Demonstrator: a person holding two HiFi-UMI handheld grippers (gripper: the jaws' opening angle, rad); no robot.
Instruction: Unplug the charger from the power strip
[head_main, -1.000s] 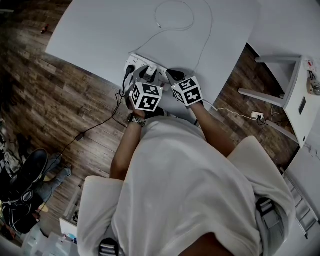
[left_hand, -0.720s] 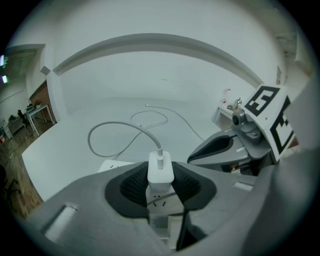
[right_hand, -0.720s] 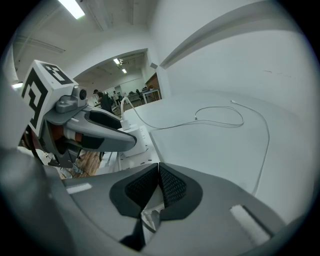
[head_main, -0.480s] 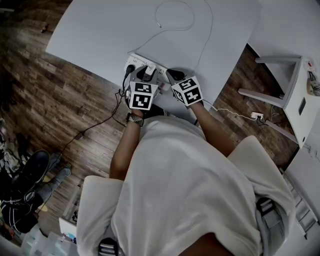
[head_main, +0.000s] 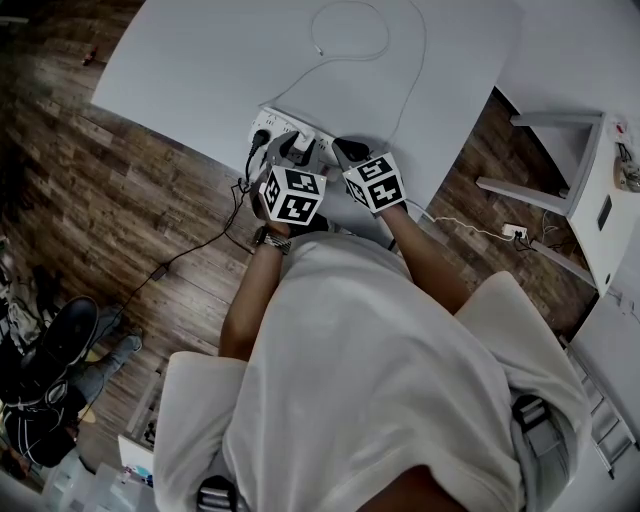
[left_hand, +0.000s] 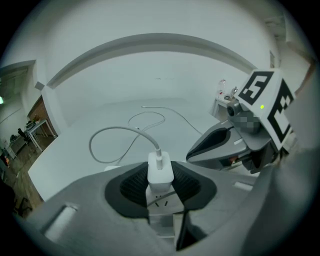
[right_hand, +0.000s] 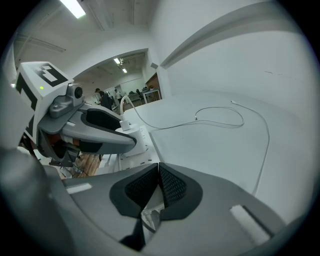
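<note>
Both forearms reach out from the body side by side, and the two claws pitch downward at the near edge of the white surface (head_main: 250, 60). The left claw (head_main: 293, 155) is held fairly wide, its dark pads closed against the two sides of the white charger (left_hand: 160, 172). The charger stands upright on the power strip (head_main: 275, 124), and its cable (left_hand: 117, 128) rises from the top and loops away across the surface. Just to the right, the right claw (right_hand: 159, 166) is narrow, pad tips meeting, and points down at the strip's other end. The two claws are close together but apart.
</note>
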